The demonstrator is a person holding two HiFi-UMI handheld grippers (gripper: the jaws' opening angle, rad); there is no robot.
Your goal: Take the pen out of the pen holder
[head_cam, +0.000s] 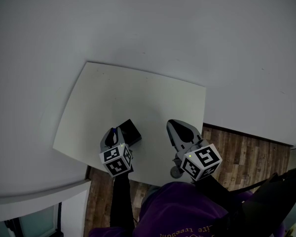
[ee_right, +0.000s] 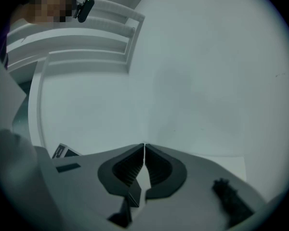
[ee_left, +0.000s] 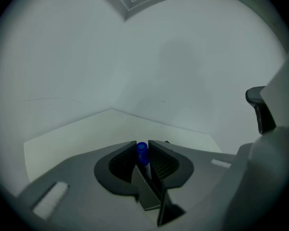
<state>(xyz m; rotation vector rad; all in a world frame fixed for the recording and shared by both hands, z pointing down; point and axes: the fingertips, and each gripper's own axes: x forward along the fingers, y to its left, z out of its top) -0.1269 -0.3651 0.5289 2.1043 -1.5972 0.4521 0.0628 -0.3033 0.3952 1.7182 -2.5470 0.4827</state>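
We hold the left hand-held gripper [head_cam: 113, 132] low over the near part of the white tabletop [head_cam: 138, 90]. Its jaws pinch the pen [ee_left: 142, 152]. In the left gripper view the blue cap stands up right between the jaw tips, with a ribbed pad [ee_left: 160, 160] against it on either side, and a pale barrel runs down from the cap into the gap behind. From the head view only a small blue spot of the pen [head_cam: 114, 131] shows at the tip of this hand-held gripper. The black pen holder [head_cam: 130, 132] sits on the tabletop just beside the tip, on its right and touching or nearly touching it. We cannot tell whether the pen's lower end is still inside the pen holder.

The right hand-held gripper [head_cam: 174, 124] hangs well to the right of the left one, over the same near edge of the tabletop. In its own view its jaws are pressed together with nothing between them, leaving only a hairline seam at the tips [ee_right: 144, 147].

Each hand-held gripper carries its marker cube [head_cam: 116, 161] at the rear, toward us. Behind the right hand-held gripper, past the tabletop's edge, is a wooden floor [head_cam: 249, 152].
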